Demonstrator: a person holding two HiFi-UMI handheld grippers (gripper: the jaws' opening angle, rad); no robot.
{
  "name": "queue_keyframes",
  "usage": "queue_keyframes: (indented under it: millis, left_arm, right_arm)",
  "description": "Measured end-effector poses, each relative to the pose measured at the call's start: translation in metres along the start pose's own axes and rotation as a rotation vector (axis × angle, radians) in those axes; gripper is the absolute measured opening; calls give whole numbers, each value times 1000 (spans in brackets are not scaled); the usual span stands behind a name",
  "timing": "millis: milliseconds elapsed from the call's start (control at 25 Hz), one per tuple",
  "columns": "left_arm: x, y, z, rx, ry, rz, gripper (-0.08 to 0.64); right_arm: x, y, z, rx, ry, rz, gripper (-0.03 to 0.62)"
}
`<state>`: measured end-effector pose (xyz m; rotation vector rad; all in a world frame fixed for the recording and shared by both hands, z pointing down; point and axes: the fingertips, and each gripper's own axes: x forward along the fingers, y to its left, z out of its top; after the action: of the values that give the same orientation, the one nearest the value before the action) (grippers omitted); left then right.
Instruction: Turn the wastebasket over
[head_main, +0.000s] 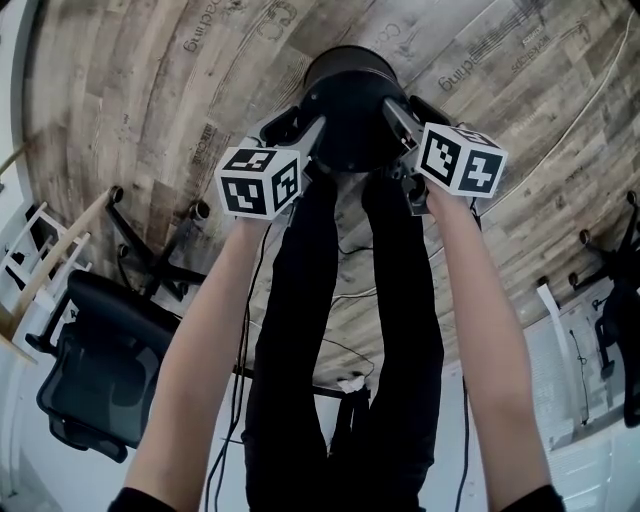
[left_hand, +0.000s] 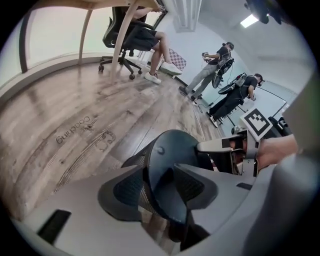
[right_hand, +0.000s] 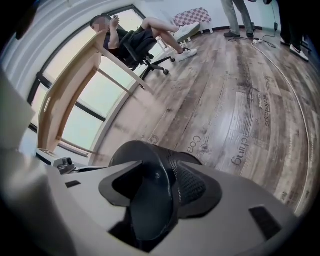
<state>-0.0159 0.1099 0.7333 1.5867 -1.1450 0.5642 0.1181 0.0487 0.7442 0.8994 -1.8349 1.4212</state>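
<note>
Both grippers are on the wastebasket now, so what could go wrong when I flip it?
1. The left gripper and right gripper each seem to pinch only the thin mesh wall of the wastebasket, on opposite sides. It may slip or twist free as it turns.
2. A loose cable lies on the floor between the person's legs, close to the basket. It could snag or trip.

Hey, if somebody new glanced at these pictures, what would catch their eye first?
A black mesh wastebasket at the top centre of the head view, clamped between the left hand-held gripper and the right hand-held gripper. Each carries a black-and-white marker cube, bright against the wooden floor. A dark office chair stands at lower left.
</note>
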Motion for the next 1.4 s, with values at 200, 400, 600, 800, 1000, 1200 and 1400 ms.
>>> queue_keyframes:
  millis: [200,400,600,800,1000,1200,1400]
  left_arm:
    - [4,8,19,32,-17,7,202]
    - [9,13,32,62,25,-13,204]
    - [7,9,36,136,67,-1,206]
    - [-13,-6,49,174,52,5,202]
    - [-52,-33,65,135,22,27,186]
    - [-103,-77,81,64,-16,29,169]
    - [-160,-124,95,28,-47,31,140]
  right_arm:
    - [6,3,16,0,-39,-20,235]
    - [13,5,29,-3,3,-34,235]
    - [8,4,32,-43,51,-94,187]
    - [-17,16,44,-123,67,-95,175]
    - [-56,42,53,-205,106,-84,175]
    - [-109,82,54,-302,154,-64,176]
    - [-170,120,60,-378,174,-27,176]
